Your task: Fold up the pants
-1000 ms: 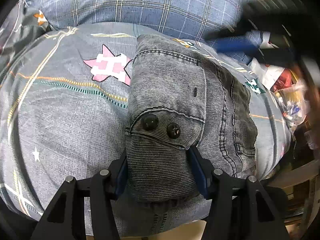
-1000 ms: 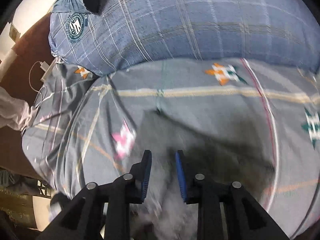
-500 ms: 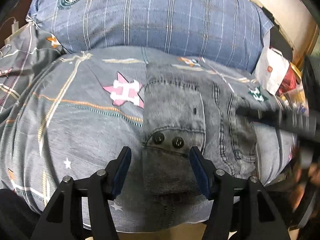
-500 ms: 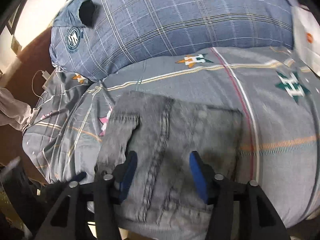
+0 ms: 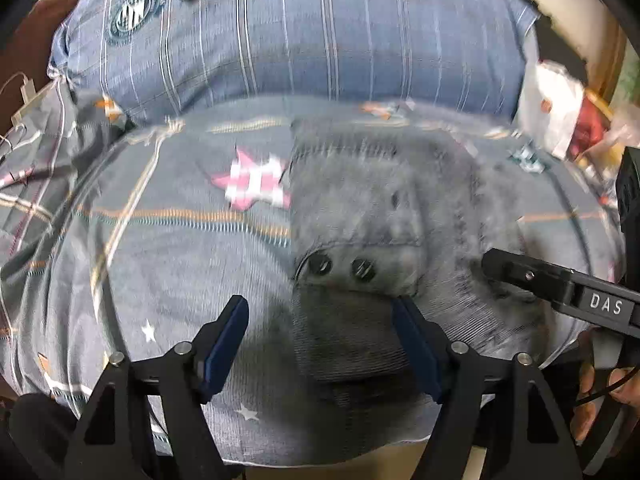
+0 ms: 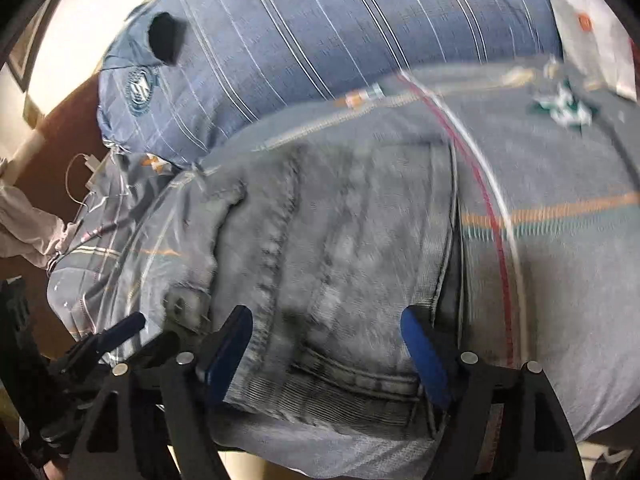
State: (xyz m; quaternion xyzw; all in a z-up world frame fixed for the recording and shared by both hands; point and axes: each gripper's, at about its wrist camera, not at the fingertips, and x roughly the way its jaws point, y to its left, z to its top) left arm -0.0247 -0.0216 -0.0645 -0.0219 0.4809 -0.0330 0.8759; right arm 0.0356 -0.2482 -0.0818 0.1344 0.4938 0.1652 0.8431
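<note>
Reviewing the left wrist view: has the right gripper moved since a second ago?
Yes. The right gripper, then blurred near the blue plaid pillow at upper right, has dropped to the grey jeans at lower right; its jaws are opening.

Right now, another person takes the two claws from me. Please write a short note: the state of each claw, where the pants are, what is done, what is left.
Left claw: opening, nothing gripped, over the pants' left edge.
Right claw: opening, nothing gripped, over the near hem.
Grey pants: folded into a compact stack on the patterned bedsheet, in front of the blue striped pillow.
Done: the folds appear made.
Left: probably only to draw both claws away and check the edges.
</note>
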